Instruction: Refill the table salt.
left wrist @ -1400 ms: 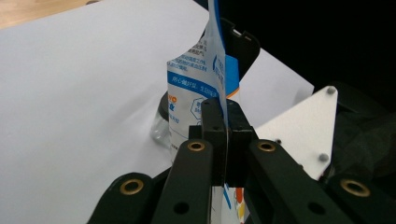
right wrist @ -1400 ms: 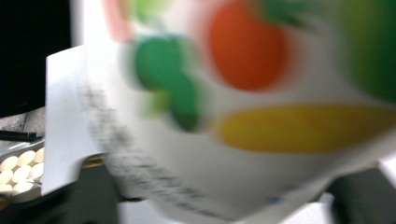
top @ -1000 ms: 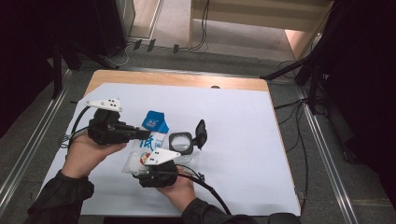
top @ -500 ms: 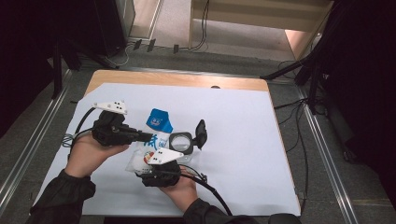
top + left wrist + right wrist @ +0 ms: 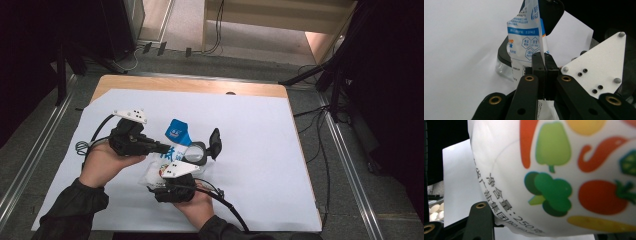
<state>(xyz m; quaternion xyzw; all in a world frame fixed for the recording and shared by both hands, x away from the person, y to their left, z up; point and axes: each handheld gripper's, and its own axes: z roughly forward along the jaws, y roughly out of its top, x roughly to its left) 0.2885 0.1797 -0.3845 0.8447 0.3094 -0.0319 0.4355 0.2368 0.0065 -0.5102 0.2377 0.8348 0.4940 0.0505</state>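
Left gripper [image 5: 159, 147] has its jaws clamped flat on the side seam of the bag [image 5: 176, 137]. In the left gripper view the thin film edge [image 5: 541, 53] runs straight up out of the closed pads, so the bag's long axis stands roughly upright from those jaws, blue top [image 5: 178, 131] highest.

Right gripper [image 5: 175, 185] sits below, at the bag's lower end. Its jaws have just been opening, and the bulging bottom of the bag [image 5: 564, 177] lies between them; I cannot tell whether the pads touch it. One jaw [image 5: 481, 220] is visible at lower left, just under the curve of the bag.

The relation that matters: the bag's open top lies toward the jar [image 5: 196, 152], which sits just beside it on the far right side, lid [image 5: 215, 142] swung up. My judgement is that any pour goes that way, tilting about the left grip, the left hand [image 5: 102, 162] being the nearer one to the top.

Materials: glossy soft plastic film, printed with vegetables low down and blue text higher up; clear rounded jar, black hinged lid; white paper sheet [image 5: 260, 150] on the wooden table [image 5: 150, 85].
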